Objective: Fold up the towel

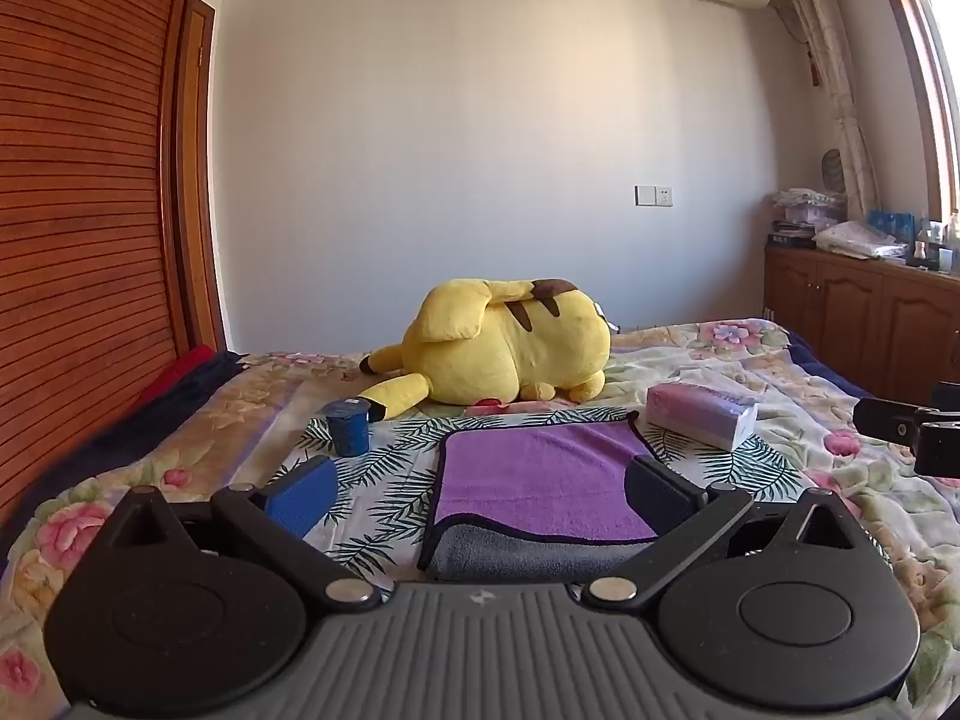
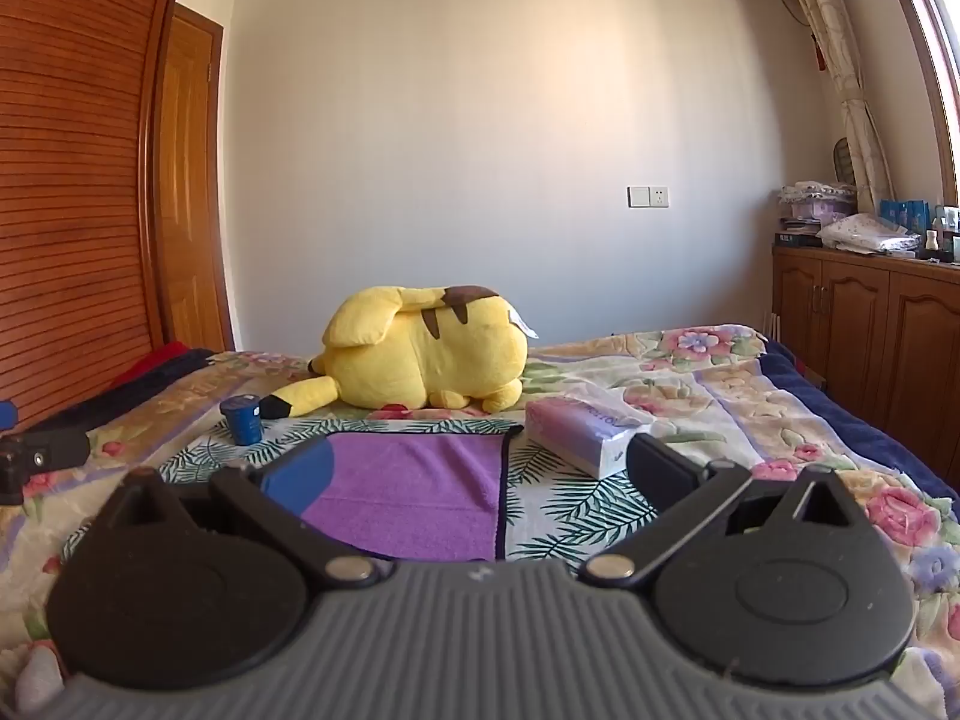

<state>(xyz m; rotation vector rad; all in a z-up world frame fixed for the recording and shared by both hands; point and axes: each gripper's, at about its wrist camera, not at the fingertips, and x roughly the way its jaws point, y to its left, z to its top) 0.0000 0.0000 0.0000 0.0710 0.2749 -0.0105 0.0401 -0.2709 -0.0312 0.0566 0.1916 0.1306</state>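
A purple towel with a grey underside lies on the bed, its near edge folded so the grey layer shows. It also shows in the right wrist view. My left gripper is open and empty, its fingers standing over the towel's near left part. My right gripper is open and empty over the towel's right edge. The right gripper's side shows at the right edge of the left wrist view.
A yellow plush toy lies behind the towel. A blue cup stands to the towel's left and a tissue pack to its right. The floral bedspread covers the bed. Wooden cabinets stand at the right.
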